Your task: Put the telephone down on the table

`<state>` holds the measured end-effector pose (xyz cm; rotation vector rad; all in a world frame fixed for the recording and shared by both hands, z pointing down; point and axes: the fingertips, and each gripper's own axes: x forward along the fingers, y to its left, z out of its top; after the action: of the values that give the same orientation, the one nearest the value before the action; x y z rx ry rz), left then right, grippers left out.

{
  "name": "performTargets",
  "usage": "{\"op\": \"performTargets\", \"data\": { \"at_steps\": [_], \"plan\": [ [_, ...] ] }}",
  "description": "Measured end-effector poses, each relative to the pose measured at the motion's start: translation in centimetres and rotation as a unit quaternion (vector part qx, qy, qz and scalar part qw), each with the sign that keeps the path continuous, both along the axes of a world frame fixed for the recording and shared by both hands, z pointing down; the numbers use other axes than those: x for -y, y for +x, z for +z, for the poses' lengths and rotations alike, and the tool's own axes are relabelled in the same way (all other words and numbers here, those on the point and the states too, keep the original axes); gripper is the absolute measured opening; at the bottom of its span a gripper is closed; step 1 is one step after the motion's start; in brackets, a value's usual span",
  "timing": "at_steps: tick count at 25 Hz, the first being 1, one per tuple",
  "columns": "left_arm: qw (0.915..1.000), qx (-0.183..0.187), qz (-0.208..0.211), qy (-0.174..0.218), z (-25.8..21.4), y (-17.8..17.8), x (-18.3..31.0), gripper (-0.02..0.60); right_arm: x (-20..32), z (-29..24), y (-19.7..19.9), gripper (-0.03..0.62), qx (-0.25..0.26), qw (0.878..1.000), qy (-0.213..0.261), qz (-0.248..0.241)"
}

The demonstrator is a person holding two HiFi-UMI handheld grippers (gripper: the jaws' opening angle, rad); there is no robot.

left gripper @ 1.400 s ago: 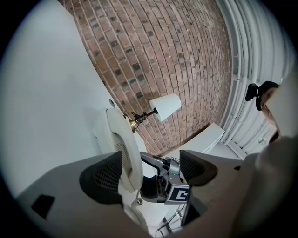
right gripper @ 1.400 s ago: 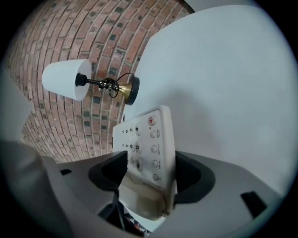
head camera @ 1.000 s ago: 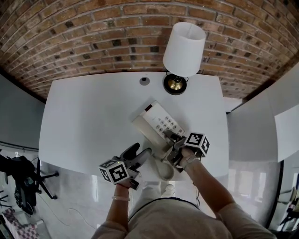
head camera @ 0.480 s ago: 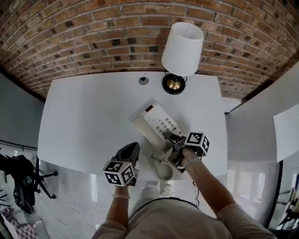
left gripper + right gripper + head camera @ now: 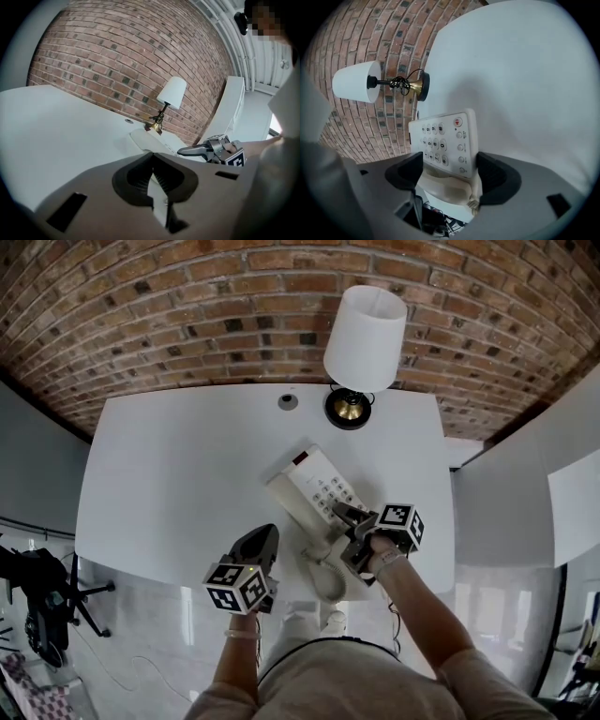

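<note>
The white push-button telephone [image 5: 314, 486] lies flat on the white tabletop [image 5: 169, 474], a little to the three o'clock side of the table's middle, with its keypad facing up and its long axis running from eleven to five o'clock in the head view. Its cream handset [image 5: 328, 579] is seen at the six o'clock end, near the table's front edge; whether it is seated in its cradle cannot be told.

That near end is straddled by the right gripper [image 5: 345, 532]. In the right gripper view its jaws have just been opening and are spread wide, one at each side of the telephone [image 5: 443, 136], with neither pad seen pressing on it.

The left gripper [image 5: 261, 545] is held at about seven o'clock from the telephone, over the table's front edge. Its jaws are closed together on nothing.

A white-shaded lamp with a brass base [image 5: 366, 338] stands at one o'clock, against the red brick wall [image 5: 187, 306].

The set-down is judged done and the release to be in hand. For the next move, the right gripper would need to be drawn straight back toward five o'clock, so that the telephone is not nudged and the handset is not snagged.
</note>
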<state>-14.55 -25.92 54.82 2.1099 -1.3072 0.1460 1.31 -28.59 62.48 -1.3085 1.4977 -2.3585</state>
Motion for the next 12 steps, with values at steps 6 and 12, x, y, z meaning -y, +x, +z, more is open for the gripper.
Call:
{"op": "performTargets", "data": {
  "at_steps": [6,12],
  "plan": [
    [0.9999,0.009,-0.007,-0.004,0.5,-0.3,-0.4,0.005,-0.6,-0.7,0.7,0.339,-0.004,1.0,0.009,0.002],
    [0.9997,0.018,-0.018,0.002,0.3,-0.9,-0.8,0.005,-0.2,-2.4,2.2,0.137,-0.04,0.998,0.055,-0.003]
  ]
}}
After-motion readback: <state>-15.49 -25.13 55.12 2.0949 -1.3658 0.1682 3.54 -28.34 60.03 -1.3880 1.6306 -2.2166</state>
